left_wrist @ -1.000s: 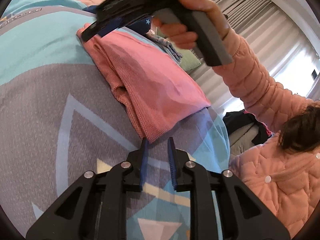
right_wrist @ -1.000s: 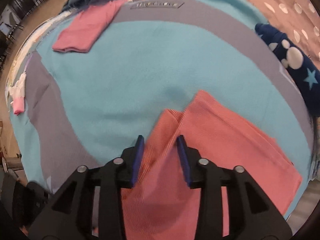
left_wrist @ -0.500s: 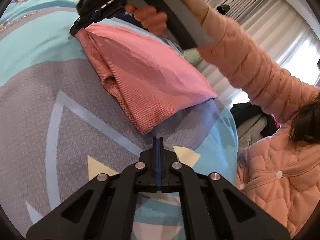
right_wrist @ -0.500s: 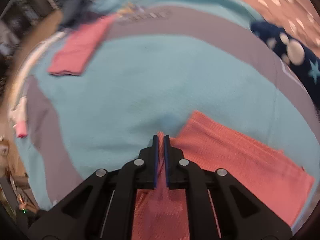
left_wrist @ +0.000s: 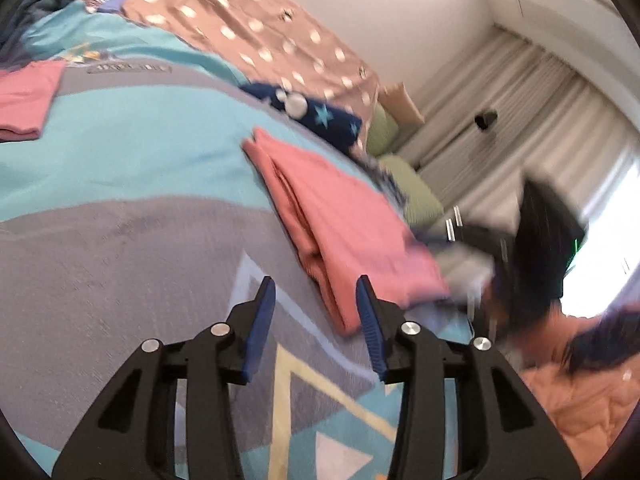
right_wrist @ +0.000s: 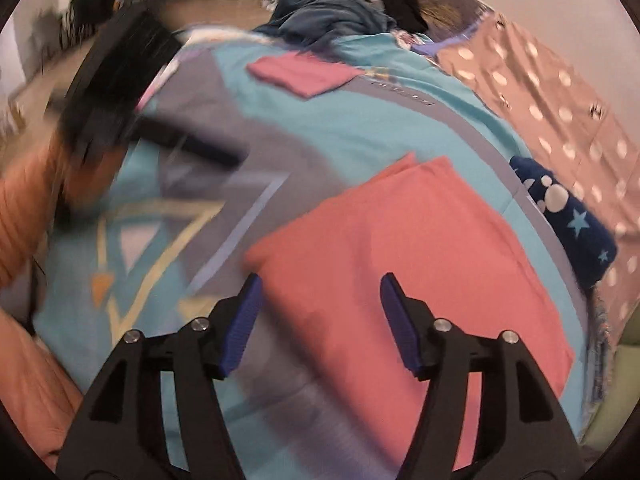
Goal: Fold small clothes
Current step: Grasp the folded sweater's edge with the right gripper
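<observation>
Lies folded on the bed [right_wrist: 320, 128], the coral garment [right_wrist: 420, 248], a flat rectangle across the teal and grey bedspread, layered edges stacked along its near side in the left wrist view [left_wrist: 320, 216]. Sits just beside a navy starred cloth [right_wrist: 568, 216]; well apart, toward the far end, rests a smaller pink folded piece [right_wrist: 304, 74].

Looks like the close of a fold: both claws free of the fabric, nothing pinched. Next move likely calls for either one more fold or a lift to the pink piece, so a fresh pinch on a corner or edge.

Left claw [left_wrist: 316, 312]: jaws just opened to a middling gap, empty, tilted gently down, garment corner just ahead. Right claw [right_wrist: 320, 320]: jaws just opened wider, empty, pitched steeply over the garment's near edge. Blurred and mid-sweep, both.
</observation>
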The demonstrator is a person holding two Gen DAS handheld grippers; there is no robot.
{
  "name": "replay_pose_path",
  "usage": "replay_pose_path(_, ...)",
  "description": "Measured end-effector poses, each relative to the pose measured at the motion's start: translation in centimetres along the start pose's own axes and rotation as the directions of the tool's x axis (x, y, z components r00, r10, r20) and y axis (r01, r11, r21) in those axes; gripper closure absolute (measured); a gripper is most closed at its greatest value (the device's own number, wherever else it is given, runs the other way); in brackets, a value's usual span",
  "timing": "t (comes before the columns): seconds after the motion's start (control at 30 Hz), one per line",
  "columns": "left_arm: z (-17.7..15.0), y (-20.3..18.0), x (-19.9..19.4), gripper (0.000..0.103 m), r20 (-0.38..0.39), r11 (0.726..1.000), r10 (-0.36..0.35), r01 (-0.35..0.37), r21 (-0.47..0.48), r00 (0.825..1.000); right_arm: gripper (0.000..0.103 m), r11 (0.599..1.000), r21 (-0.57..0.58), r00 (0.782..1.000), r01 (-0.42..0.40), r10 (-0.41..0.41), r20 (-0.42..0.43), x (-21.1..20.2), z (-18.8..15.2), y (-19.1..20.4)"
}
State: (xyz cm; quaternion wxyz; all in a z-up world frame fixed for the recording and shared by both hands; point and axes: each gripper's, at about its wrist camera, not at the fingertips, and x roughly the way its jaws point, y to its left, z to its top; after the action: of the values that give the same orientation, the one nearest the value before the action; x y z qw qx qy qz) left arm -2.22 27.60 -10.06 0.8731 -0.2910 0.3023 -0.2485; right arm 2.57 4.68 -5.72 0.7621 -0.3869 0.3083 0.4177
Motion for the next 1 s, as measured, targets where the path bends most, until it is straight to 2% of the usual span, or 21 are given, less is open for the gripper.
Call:
replay_pose_path(0.07, -0.1, -0.4, 0.1, 0.053, 0.028, 1.0, 0.013, -0.012, -0.014, 1.0, 0.045, 0.992, -0.062, 0.994, 0.106, -0.108, -0.033, 1.5, -0.6, 1.7)
replay_pose_path(0.1, -0.1, -0.3, -0.1, 0.052, 0.037, 1.0, 0.017, -0.016, -0.021, 0.999, 0.049, 0.979, -0.085, 0.981, 0.186, -0.19, -0.047, 2.7, -0.7, 2.4)
replay_pose_path(0.2, 0.0, -0.3, -0.3, 0.048, 0.055, 0.998, 0.032, -0.029, -0.061, 0.998, 0.06, 0.954, -0.081, 0.956, 0.289, -0.291, -0.023, 4.3, 0.1, 2.9)
replay_pose_path(0.27, 0.1, 0.1, -0.7, 0.047, 0.061, 0.996, 0.031, -0.026, -0.087, 0.998, 0.073, 0.937, -0.107, 0.943, 0.332, -0.334, -0.002, 5.5, 1.2, 3.8)
replay_pose_path(0.33, 0.8, 0.5, -0.7, 0.044, 0.072, 0.994, 0.023, -0.015, -0.105, 0.997, 0.085, 0.932, -0.122, 0.939, 0.342, -0.343, 0.011, 6.3, 1.7, 4.4)
replay_pose_path(0.43, 3.1, 1.7, 1.2, 0.039, 0.04, 0.99, -0.046, 0.051, -0.131, 0.998, 0.091, 0.919, -0.127, 0.928, 0.373, -0.373, 0.03, 6.8, 1.6, 4.9)
replay_pose_path(0.53, 6.1, 2.8, 5.1, 0.038, -0.045, 0.988, -0.071, 0.064, -0.141, 0.996, 0.094, 0.917, -0.107, 0.923, 0.384, -0.381, 0.05, 6.4, 1.5, 4.7)
replay_pose_path(0.63, 8.7, 4.1, 10.4, 0.038, -0.15, 0.986, -0.072, 0.048, -0.16, 0.986, 0.095, 0.912, -0.114, 0.919, 0.394, -0.388, 0.069, 5.9, 1.4, 5.0)
replay_pose_path(0.7, 10.1, 4.1, 12.1, 0.038, -0.139, 0.99, -0.069, 0.05, -0.134, 0.988, 0.095, 0.912, -0.123, 0.92, 0.391, -0.384, 0.075, 5.9, 1.3, 4.9)
replay_pose_path(0.8, 12.0, 4.2, 14.2, 0.038, -0.142, 0.987, -0.075, 0.053, -0.153, 0.987, 0.094, 0.906, -0.15, 0.918, 0.396, -0.389, 0.072, 6.2, 1.1, 5.4)
replay_pose_path(0.87, 12.6, 3.8, 15.1, 0.044, -0.145, 0.992, -0.058, 0.041, -0.122, 0.988, 0.083, 0.888, -0.178, 0.905, 0.425, -0.415, 0.091, 6.5, 1.0, 5.8)
replay_pose_path(0.9, 12.6, 3.7, 15.5, 0.056, -0.152, 0.993, -0.048, 0.031, -0.112, 0.987, 0.083, 0.88, -0.183, 0.899, 0.438, -0.425, 0.106, 6.5, 1.0, 5.9)
replay_pose_path(0.93, 12.6, 3.8, 15.9, 0.071, -0.164, 0.993, -0.044, 0.025, -0.113, 0.985, 0.083, 0.884, -0.177, 0.902, 0.432, -0.42, 0.104, 6.6, 1.0, 5.8)
replay_pose_path(0.97, 12.4, 4.1, 16.2, 0.078, -0.176, 0.993, -0.044, 0.023, -0.118, 0.983, 0.086, 0.897, -0.158, 0.911, 0.413, -0.403, 0.092, 6.7, 1.2, 5.4)
replay_pose_path(1.0, 12.4, 4.3, 16.5, 0.091, -0.181, 0.992, -0.039, 0.017, -0.123, 0.983, 0.089, 0.907, -0.142, 0.918, 0.396, -0.389, 0.079, 6.9, 1.4, 5.1)
